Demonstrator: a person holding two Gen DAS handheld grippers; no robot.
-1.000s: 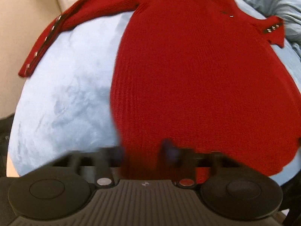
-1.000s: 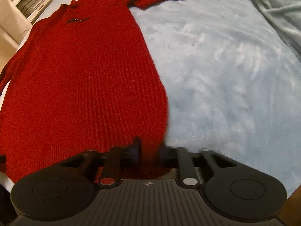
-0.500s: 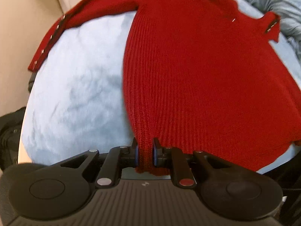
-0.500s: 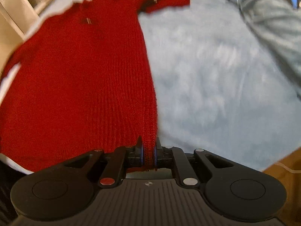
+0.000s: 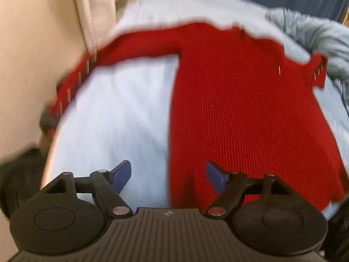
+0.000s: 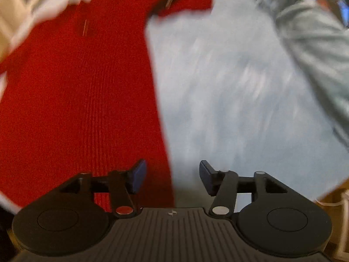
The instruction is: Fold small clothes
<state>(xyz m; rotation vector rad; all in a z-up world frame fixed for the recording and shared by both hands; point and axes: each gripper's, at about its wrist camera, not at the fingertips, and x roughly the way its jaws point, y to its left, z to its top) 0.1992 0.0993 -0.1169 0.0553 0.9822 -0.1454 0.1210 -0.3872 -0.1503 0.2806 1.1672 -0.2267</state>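
Note:
A red knit sweater (image 5: pixel 240 109) lies flat on a pale blue blanket (image 5: pixel 122 118), one long sleeve (image 5: pixel 122 52) stretched to the left with small buttons at its cuff. My left gripper (image 5: pixel 169 178) hangs above the sweater's lower left corner, its jaws opening and its blue pads (image 5: pixel 123 174) clear of the cloth. In the right wrist view the same sweater (image 6: pixel 76 98) fills the left half. My right gripper (image 6: pixel 172 175) hovers over its lower right edge, jaws opening, pads (image 6: pixel 139 173) not touching the knit.
A crumpled grey-blue garment (image 5: pixel 316 37) lies at the blanket's far right, also seen as a grey-blue heap (image 6: pixel 316 39). Beige wall and furniture (image 5: pixel 32 54) stand left of the bed. A dark object (image 5: pixel 19 174) sits low at the left edge.
Both grippers held the sweater's bottom hem between shut pads; now both have let go, opened wide and lifted away. The sweater lies stretched out flat.

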